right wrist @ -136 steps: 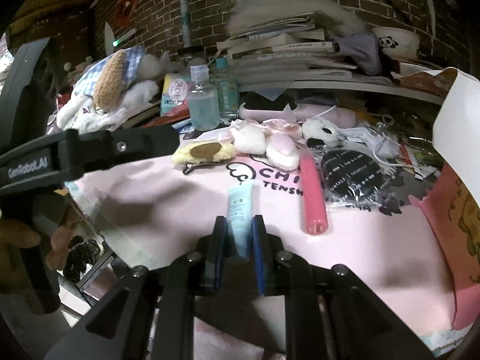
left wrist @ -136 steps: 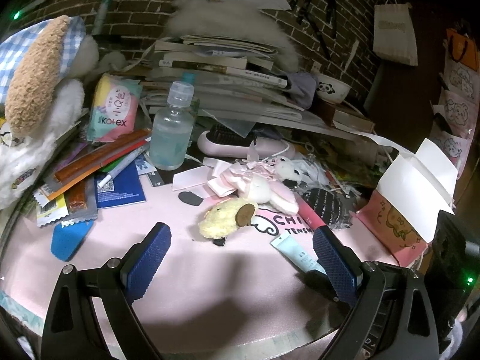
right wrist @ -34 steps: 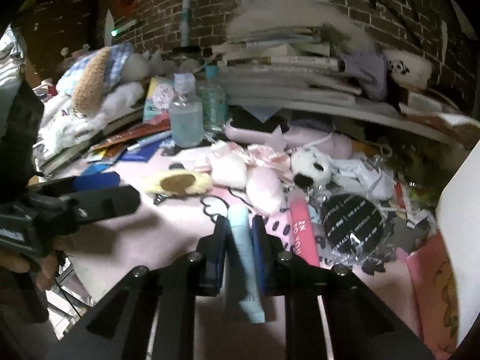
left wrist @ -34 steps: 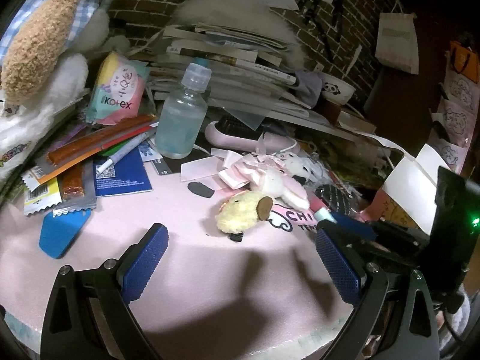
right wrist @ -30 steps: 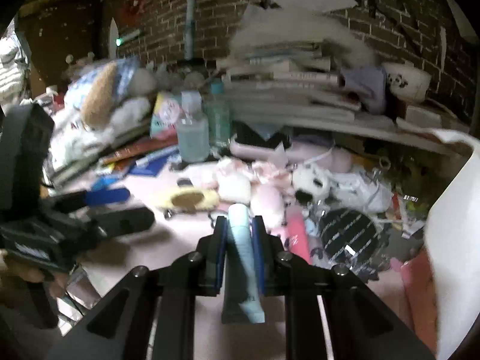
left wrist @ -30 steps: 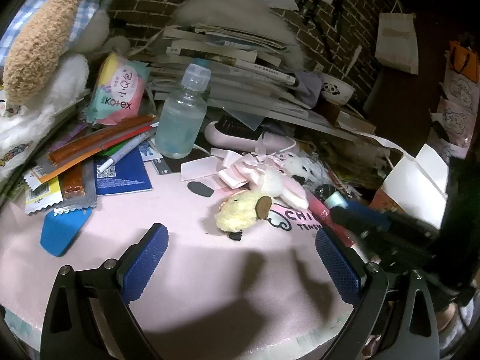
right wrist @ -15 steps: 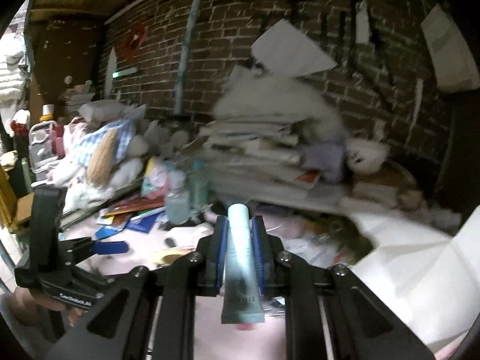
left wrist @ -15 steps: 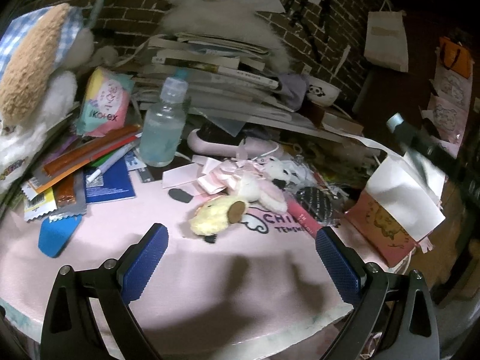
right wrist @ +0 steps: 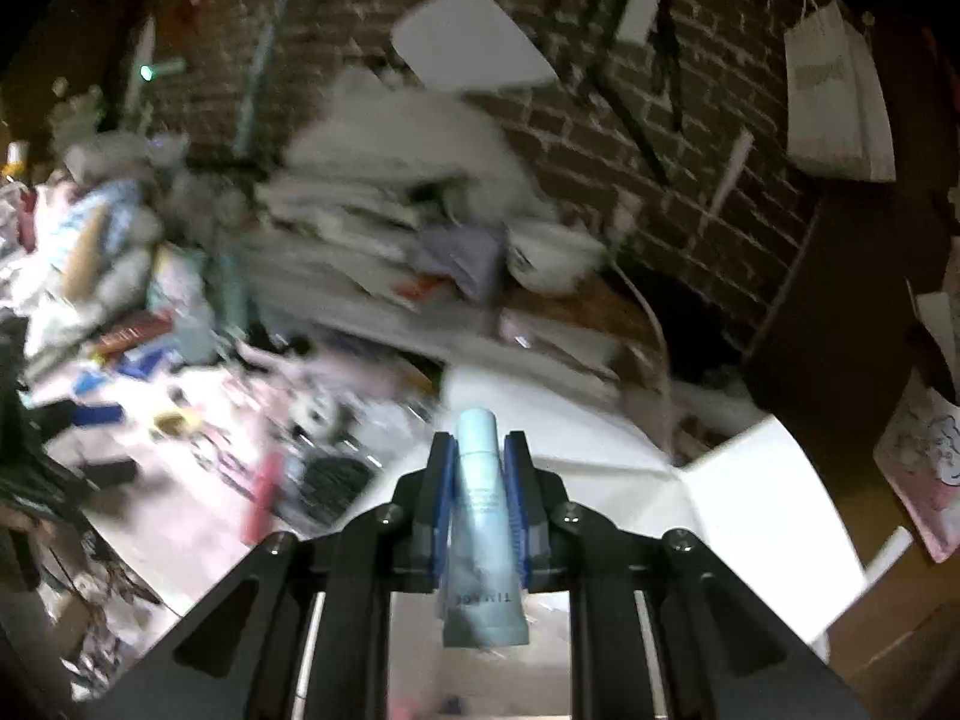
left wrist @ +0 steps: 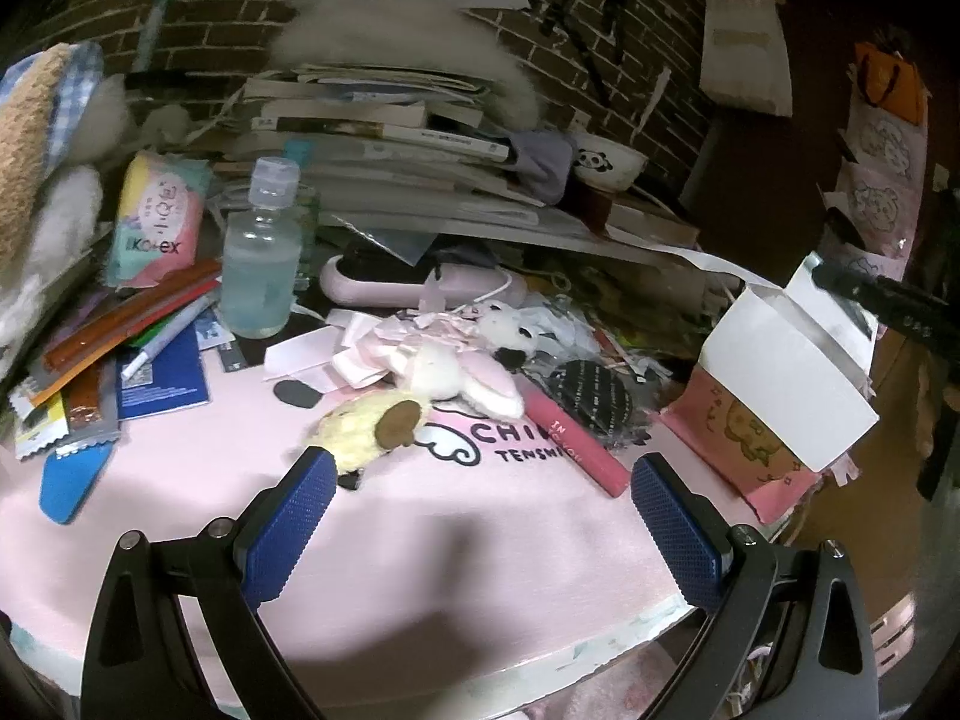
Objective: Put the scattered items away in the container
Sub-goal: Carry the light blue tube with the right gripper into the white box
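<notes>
My right gripper (right wrist: 479, 468) is shut on a light blue tube (right wrist: 480, 516), held in the air just above the open white mouth of the pink paper bag (right wrist: 606, 456). From the left wrist the same bag (left wrist: 774, 378) stands at the table's right edge, with the right gripper's dark arm (left wrist: 882, 297) over it. My left gripper (left wrist: 474, 510) hangs open above the pink mat, empty. On the mat lie a yellow plush (left wrist: 369, 426), a white bunny plush (left wrist: 456, 375), a pink-red tube (left wrist: 576, 450) and a black round pouch (left wrist: 591, 390).
A clear bottle (left wrist: 261, 264), a Kotex pack (left wrist: 159, 222), pens and snack sticks (left wrist: 120, 324), a blue booklet (left wrist: 162, 372) and a blue sponge (left wrist: 69, 480) crowd the left. Stacked books (left wrist: 384, 144) and a panda bowl (left wrist: 606, 162) fill the back by the brick wall.
The right gripper has lifted the blue tube off the mat and swung it right, to above the bag's mouth. The left gripper has stayed open, nearly still.
</notes>
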